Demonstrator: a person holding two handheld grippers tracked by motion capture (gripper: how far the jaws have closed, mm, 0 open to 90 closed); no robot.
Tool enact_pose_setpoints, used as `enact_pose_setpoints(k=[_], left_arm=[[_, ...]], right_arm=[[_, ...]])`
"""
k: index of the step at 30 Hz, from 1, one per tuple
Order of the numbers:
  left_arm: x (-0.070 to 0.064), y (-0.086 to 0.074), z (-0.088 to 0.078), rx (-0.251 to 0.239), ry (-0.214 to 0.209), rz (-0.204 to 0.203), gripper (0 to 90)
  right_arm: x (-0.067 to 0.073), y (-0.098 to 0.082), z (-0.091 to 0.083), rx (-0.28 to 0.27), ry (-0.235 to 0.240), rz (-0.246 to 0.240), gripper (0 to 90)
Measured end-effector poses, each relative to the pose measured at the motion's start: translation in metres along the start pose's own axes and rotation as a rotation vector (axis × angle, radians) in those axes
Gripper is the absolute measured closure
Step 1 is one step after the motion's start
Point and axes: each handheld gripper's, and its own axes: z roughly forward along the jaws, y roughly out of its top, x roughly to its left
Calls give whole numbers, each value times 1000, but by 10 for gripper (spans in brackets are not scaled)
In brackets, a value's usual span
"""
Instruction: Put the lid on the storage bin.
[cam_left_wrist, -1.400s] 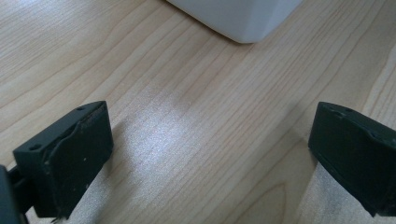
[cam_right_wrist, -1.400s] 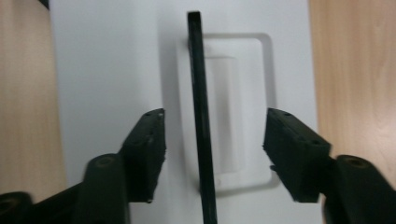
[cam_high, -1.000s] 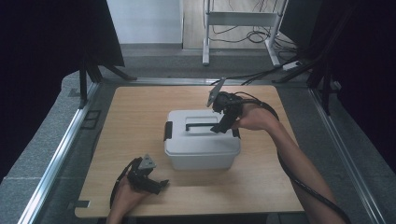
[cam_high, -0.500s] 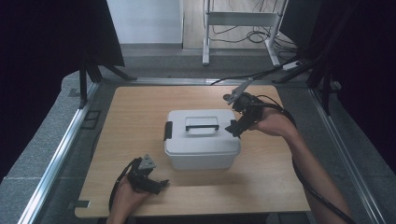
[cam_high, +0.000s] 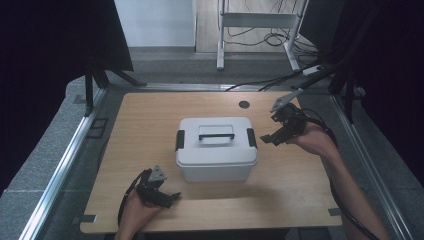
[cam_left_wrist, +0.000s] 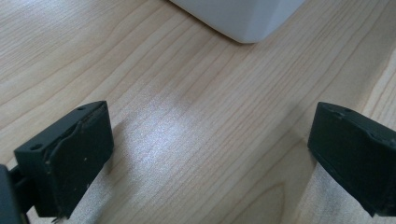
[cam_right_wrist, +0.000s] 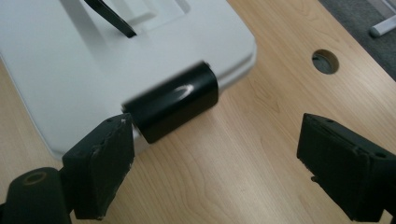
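We read no brand, label or writing on anything in view. Landmark: the white lidded box (cam_high: 216, 148), sitting near the middle of the wooden table (cam_high: 145, 120), lid on, black handle (cam_high: 216, 133) lying flat on top, a black latch at each end.

Right gripper (cam_high: 268, 139): just beside the box's right-end latch (cam_high: 251, 138), pointed at it. In the right gripper view its jaws stand wide apart with nothing between them; the latch (cam_right_wrist: 172, 101) lies just ahead of one jaw, and we cannot tell whether they touch. The latch is blurred there, and the box is cut off at the top and left edges.

Left gripper (cam_high: 170, 199): on the near side of the box, off its front-left corner, apart from it. In the left gripper view its jaws are spread wide over bare wood, holding nothing; a corner of the box (cam_left_wrist: 243, 18) shows ahead, cut off by the frame.

A round hole (cam_high: 244, 104) in the tabletop lies beyond the box.
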Motion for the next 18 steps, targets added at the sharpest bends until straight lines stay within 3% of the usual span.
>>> enact_pose_setpoints(k=[7, 11, 13, 18], left_arm=[[0, 0, 0, 1, 0, 1, 2], [0, 0, 0, 1, 0, 1, 2], [0, 0, 0, 1, 0, 1, 2], [0, 0, 0, 1, 0, 1, 2]], right_arm=[[-4, -28, -14, -52, -28, 52, 111], [-4, -39, -14, -64, -36, 75, 111], [-2, -52, -13, -91, -50, 114, 111], [3, -66, -9, -121, -64, 137, 101]])
